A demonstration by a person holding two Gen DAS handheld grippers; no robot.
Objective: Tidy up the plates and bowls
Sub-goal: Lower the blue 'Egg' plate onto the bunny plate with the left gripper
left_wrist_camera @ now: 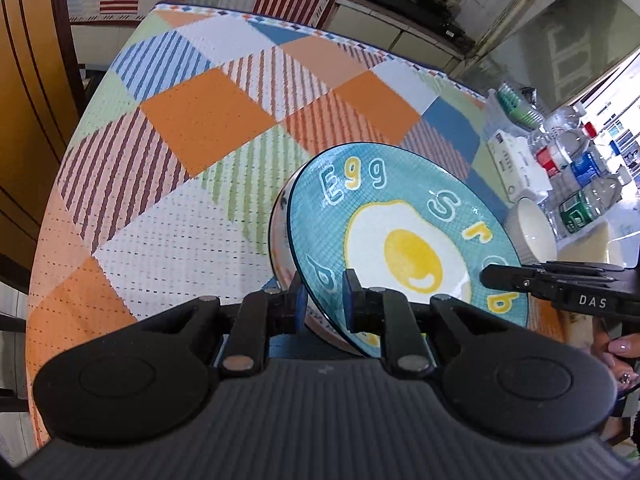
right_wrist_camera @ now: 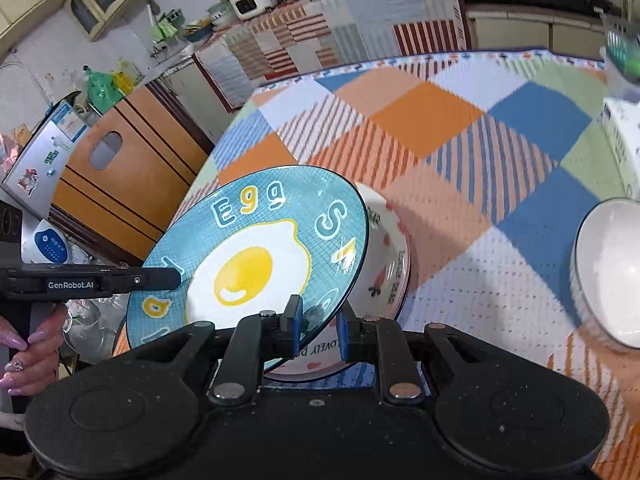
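Left wrist view: the surface (left_wrist_camera: 208, 128) under its patchwork cloth fills most of what I see, and just above it I carry the blue egg plate (left_wrist_camera: 400, 220), tilted, its far rim leaning over the strawberry bowl (left_wrist_camera: 278, 232) that sits behind it. Beyond the plate's right edge stands a white ribbed bowl (left_wrist_camera: 532, 232), near a row of water bottles (left_wrist_camera: 580, 184).

My left gripper (left_wrist_camera: 325, 300) pinches the plate's near rim, fingers pressed almost together on the thin edge. My right gripper (right_wrist_camera: 318, 324) does the same on the opposite rim, one finger over the glazed face, one beneath. From the right wrist, a larger white bowl (right_wrist_camera: 612, 272) lies well apart from the plate, to its right.

I judge the plate stiff, fairly heavy, brittle, and its glaze slick. The rim is the only purchase, so both pinches must stay level with each other, or it may twist and slip.
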